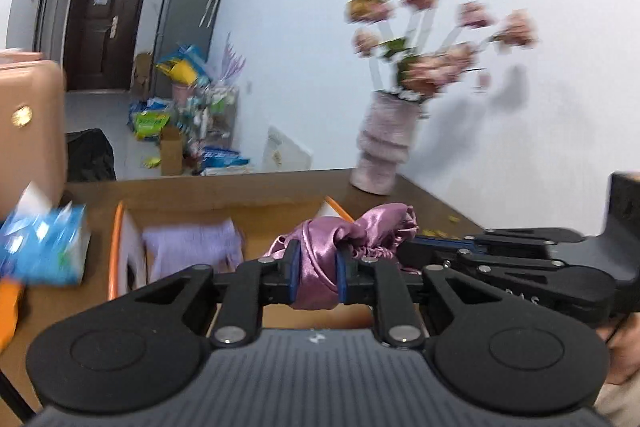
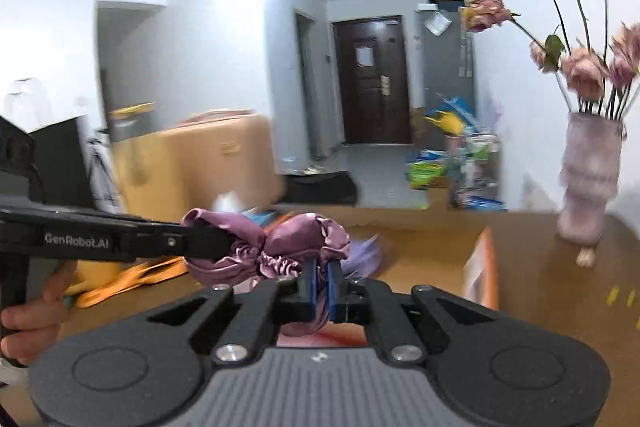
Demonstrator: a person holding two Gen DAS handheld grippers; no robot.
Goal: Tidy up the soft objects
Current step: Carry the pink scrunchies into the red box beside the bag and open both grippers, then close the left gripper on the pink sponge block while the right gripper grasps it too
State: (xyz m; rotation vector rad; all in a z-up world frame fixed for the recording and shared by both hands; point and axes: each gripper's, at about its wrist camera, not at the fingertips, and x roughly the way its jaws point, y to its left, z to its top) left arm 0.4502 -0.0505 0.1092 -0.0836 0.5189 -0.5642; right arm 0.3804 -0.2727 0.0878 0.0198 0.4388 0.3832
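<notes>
The mauve satin bonnet [image 1: 352,239] hangs between both claws above the open cardboard box [image 1: 224,211] (lilac cloth [image 1: 192,247] already inside), its long axis stretched from the left gripper [image 1: 317,277] to the right gripper [image 2: 320,285], each clamped narrow on the bonnet.

Glossy satin cloth [image 1: 320,259]; matt black plastic claw [image 1: 317,269]; wood table [image 1: 420,199].

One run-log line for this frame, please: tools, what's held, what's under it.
left tool: shut on satin cloth | right tool: shut on same cloth | cloth: bunched, held between both above open cardboard box | box contents: lilac fabric
</notes>
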